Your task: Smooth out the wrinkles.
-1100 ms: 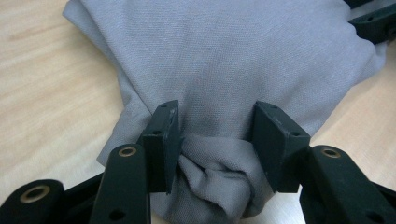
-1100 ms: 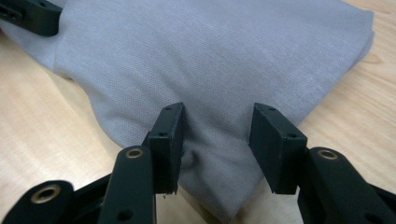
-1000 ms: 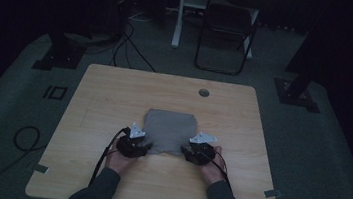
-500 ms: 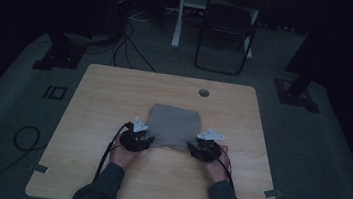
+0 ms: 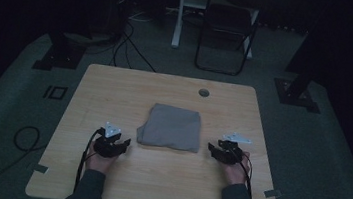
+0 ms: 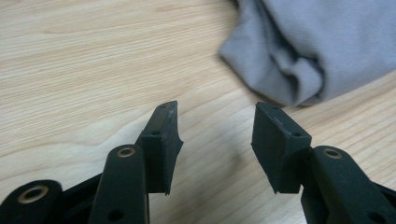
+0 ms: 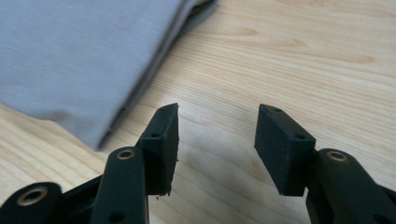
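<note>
Cloth (image 5: 170, 127), grey & folded to a rough square, lies flat at mid-table (image 5: 115, 87), a bit nearer the front edge than the back, w/ both grippers parked off its front corners. Fold looks finished, so the step in hand is judged a release/check: grippers are best kept low & clear of the cloth so the stacked layers aren't dragged; the front-left corner is bunched & could be smoothed w/ a light press. Left gripper (image 6: 215, 128): jaws well apart, nothing held, cloth's rumpled corner (image 6: 299, 79) just beyond the tips, not touched. Right gripper (image 7: 217, 128): jaws equally wide, empty, layered cloth edge (image 7: 135, 93) just beside its left jaw, apart from it.
</note>
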`<state>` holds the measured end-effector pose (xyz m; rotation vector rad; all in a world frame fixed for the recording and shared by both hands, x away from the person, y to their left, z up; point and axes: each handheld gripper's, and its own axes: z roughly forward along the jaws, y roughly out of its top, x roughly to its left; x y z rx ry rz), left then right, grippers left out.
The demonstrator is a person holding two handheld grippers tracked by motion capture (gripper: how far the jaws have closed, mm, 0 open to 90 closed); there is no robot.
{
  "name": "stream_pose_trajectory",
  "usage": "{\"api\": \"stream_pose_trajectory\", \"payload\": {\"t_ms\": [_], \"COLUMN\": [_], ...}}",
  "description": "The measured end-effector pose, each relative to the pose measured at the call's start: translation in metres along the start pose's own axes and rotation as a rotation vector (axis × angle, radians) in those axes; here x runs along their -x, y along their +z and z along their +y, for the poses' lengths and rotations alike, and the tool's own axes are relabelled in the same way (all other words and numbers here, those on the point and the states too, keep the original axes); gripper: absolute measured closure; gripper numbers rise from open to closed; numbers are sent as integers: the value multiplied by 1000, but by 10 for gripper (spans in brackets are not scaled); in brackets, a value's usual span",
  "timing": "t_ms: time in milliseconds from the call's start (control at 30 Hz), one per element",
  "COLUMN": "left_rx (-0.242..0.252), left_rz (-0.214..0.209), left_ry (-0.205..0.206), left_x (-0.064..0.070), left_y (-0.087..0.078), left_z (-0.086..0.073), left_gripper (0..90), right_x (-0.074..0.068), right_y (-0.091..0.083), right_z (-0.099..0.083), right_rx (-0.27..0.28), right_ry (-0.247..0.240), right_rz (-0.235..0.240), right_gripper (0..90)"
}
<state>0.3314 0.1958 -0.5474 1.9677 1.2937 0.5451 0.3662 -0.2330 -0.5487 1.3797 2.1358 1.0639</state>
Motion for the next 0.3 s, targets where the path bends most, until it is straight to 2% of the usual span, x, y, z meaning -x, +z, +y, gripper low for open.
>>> {"api": "stream_pose_trajectory", "payload": {"t_ms": [300], "left_rx": [-6], "left_rz": [31], "left_ry": [-51], "left_x": [-13], "left_y": [2], "left_z": [-3], "left_gripper": [502], "right_x": [4], "right_y": [2], "right_z": [-2], "right_rx": [-25], "right_ry": [-10], "right_rz": [-31], "right_gripper": [493]}}
